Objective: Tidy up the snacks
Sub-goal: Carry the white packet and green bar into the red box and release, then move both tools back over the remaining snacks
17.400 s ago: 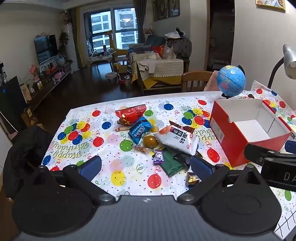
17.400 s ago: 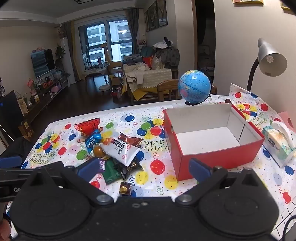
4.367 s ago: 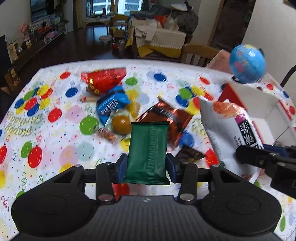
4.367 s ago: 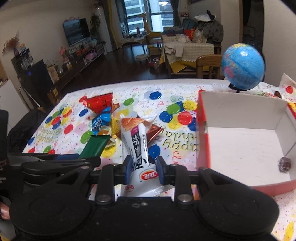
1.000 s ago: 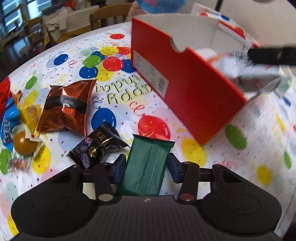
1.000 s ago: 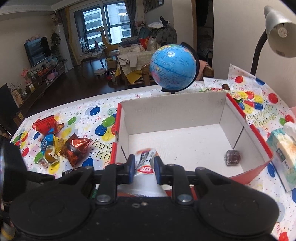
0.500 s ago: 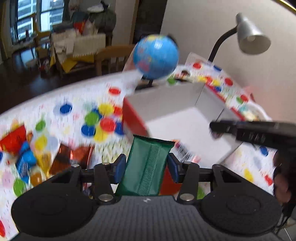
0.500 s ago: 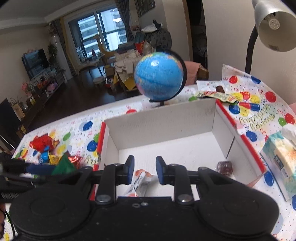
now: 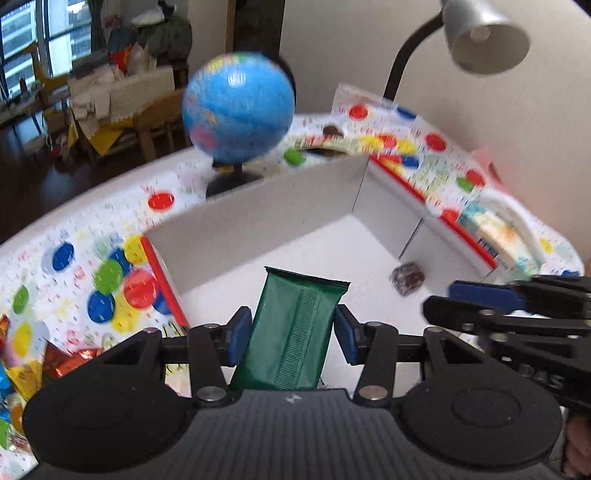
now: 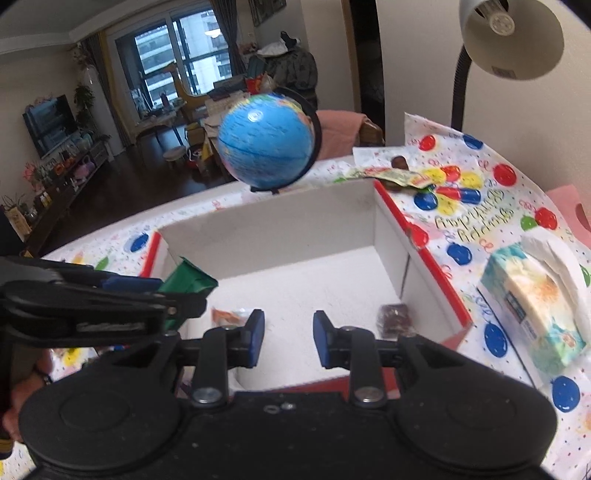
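Observation:
My left gripper is shut on a green snack packet and holds it over the near left part of the red box with white inside walls. The packet also shows in the right wrist view. My right gripper is open and empty above the box. The white snack bag lies on the box floor just left of its fingers. A small dark wrapped candy lies in the box's right corner; it also shows in the left wrist view.
A blue globe stands behind the box. A desk lamp hangs over the right side. A tissue pack lies right of the box. Loose snacks lie on the balloon tablecloth to the left.
My right gripper has opened and let the white bag drop into the box. My left gripper has carried the green packet from the table up over the box.

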The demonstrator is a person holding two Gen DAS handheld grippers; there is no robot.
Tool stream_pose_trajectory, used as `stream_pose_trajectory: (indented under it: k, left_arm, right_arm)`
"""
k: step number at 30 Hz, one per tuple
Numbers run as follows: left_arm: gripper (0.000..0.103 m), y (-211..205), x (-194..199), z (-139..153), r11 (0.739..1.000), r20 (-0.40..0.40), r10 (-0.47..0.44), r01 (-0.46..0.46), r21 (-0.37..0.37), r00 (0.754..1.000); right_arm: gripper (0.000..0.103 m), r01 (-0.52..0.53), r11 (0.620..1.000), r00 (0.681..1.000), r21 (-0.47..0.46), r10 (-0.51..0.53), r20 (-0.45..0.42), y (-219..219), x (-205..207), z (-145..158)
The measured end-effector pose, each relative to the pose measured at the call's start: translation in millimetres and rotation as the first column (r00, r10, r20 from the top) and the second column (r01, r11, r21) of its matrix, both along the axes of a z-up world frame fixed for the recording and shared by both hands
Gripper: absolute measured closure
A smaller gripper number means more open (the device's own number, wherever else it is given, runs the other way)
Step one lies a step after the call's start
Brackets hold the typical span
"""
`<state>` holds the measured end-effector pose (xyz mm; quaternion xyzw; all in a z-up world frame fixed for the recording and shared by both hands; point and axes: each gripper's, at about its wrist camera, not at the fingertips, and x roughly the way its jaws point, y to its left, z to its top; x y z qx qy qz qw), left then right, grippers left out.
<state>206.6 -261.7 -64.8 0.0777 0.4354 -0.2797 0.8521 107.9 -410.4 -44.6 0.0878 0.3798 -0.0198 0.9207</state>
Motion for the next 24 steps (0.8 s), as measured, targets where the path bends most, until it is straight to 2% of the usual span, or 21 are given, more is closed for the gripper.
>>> stream_pose_trajectory:
  k: [5, 8, 11, 19, 21, 24]
  left_arm:
    - [0.055, -1, -1, -12, 1.000, -0.037, 0.007, -0.006, 0.015, 0.999]
    - [0.049, 2, -4, -8, 0.999, -0.029, 0.030, -0.030, 0.014, 0.999]
    - [0.039, 9, -11, 1, 0.998, -0.017, 0.054, -0.055, -0.019, 0.998]
    - [0.035, 39, -46, 29, 0.992, 0.045, 0.116, -0.113, -0.054, 0.992]
    - [0.029, 48, -54, 35, 0.989, 0.060, 0.139, -0.135, -0.059, 0.989]
    - [0.027, 62, -66, 43, 0.985, 0.078, 0.165, -0.160, -0.069, 0.983]
  right_arm:
    - [0.072, 0.001, 1.000, 1.000, -0.008, -0.001, -0.018, -4, -5, -3]
    - [0.070, 0.002, 1.000, 1.000, -0.003, -0.002, -0.015, -6, -8, -2]
    - [0.067, -0.009, 1.000, 1.000, 0.003, 0.009, -0.005, -5, -11, 2]
    - [0.050, -0.067, 0.998, 0.997, -0.010, 0.067, 0.040, 13, -27, 18]
    - [0.046, -0.080, 0.997, 0.995, -0.013, 0.081, 0.050, 19, -32, 22]
    - [0.040, -0.101, 0.995, 0.993, -0.020, 0.102, 0.062, 29, -37, 29]
